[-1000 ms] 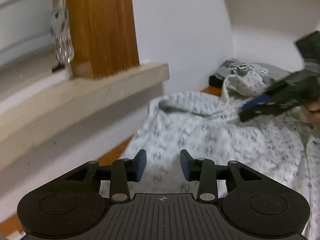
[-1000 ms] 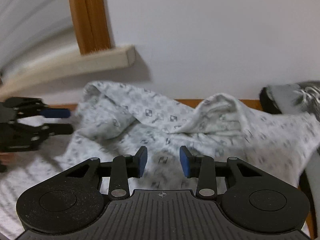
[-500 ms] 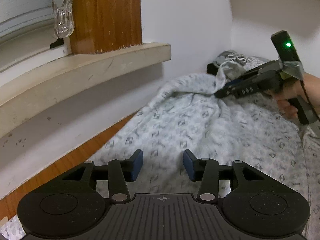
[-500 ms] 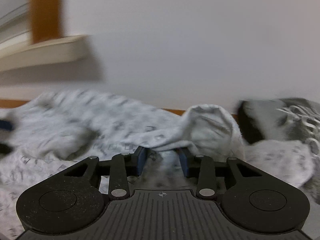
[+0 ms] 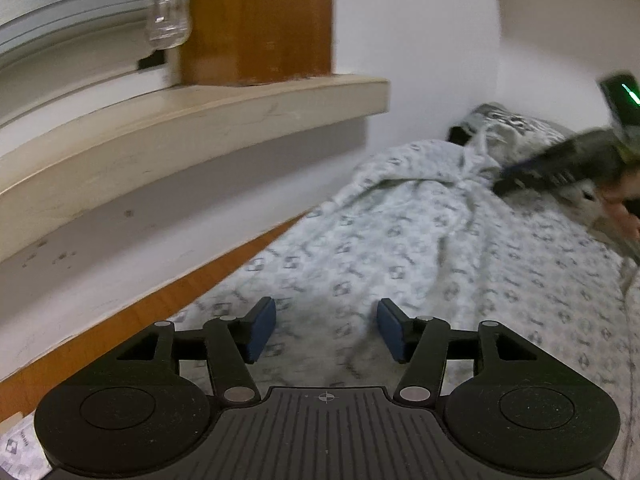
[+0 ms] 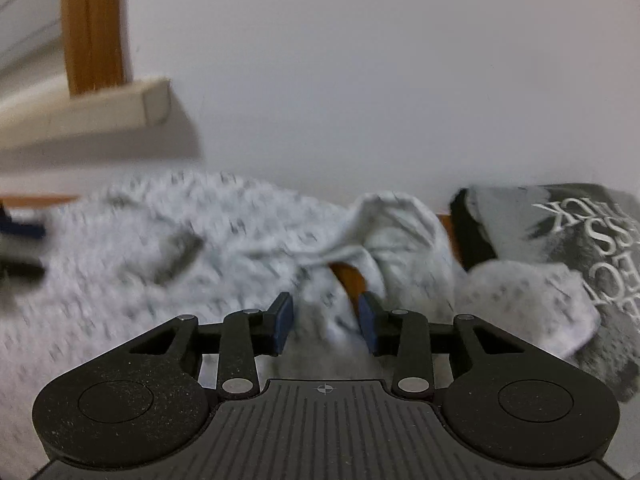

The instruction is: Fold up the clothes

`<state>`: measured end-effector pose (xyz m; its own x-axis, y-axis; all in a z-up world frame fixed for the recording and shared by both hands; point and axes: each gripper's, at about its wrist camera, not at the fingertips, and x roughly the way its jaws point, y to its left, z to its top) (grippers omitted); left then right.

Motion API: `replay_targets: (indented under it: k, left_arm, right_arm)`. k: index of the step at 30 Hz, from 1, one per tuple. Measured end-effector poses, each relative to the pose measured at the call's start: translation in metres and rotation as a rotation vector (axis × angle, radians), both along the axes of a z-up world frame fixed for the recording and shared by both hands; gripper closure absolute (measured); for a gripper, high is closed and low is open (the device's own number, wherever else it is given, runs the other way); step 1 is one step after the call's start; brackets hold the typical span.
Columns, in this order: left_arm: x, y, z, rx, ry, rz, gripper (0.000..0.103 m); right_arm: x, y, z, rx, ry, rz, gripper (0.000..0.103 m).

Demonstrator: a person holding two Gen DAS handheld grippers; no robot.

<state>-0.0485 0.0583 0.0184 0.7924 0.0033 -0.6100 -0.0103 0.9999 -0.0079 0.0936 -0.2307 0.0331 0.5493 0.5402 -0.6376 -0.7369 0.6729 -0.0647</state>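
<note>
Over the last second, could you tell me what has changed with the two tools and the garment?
The left tool is opening over the patterned white garment, gripping nothing. The right tool has moved in on the bunched sleeve; cloth now lies between its pads, though a grip isn't clear. The grey printed garment and window sill stayed put.

Motion-blurred: white patterned garment [image 6: 160, 264], its print unreadable; right gripper [image 5: 556, 168] smeared, hand [image 5: 624, 208] cut by right edge; grey printed shirt [image 6: 580, 240] lettering cropped.
</note>
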Motion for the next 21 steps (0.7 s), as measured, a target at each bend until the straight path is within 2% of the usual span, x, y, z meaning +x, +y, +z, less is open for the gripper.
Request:
replay_targets:
  k: [5, 7, 10, 16, 17, 19, 21]
  left_arm:
    - [0.004, 0.000, 0.003, -0.023, -0.006, -0.011, 0.042]
    - [0.009, -0.004, 0.006, -0.071, -0.024, -0.025, 0.042]
    - [0.031, -0.014, 0.016, -0.203, -0.023, -0.034, 0.040]
    - [0.088, -0.055, 0.018, -0.147, 0.001, -0.041, 0.039]
    - [0.095, -0.061, 0.014, -0.120, 0.019, -0.043, 0.042]
    - [0.105, -0.071, 0.007, -0.047, 0.043, -0.046, 0.053]
    - [0.108, -0.074, 0.005, 0.020, 0.029, -0.026, 0.079]
  right_arm:
    - [-0.006, -0.010, -0.014, 0.063, -0.032, -0.005, 0.060]
    - [-0.006, -0.010, -0.014, 0.071, -0.023, -0.009, 0.060]
    - [-0.010, -0.013, -0.013, 0.056, -0.046, -0.016, 0.057]
    - [-0.014, -0.007, -0.010, 0.048, -0.058, -0.016, 0.057]
    - [-0.013, -0.007, -0.010, 0.048, -0.057, -0.015, 0.057]
    - [-0.011, -0.007, -0.011, 0.049, -0.056, -0.015, 0.057]
    - [-0.009, -0.009, -0.011, 0.061, -0.038, -0.013, 0.056]
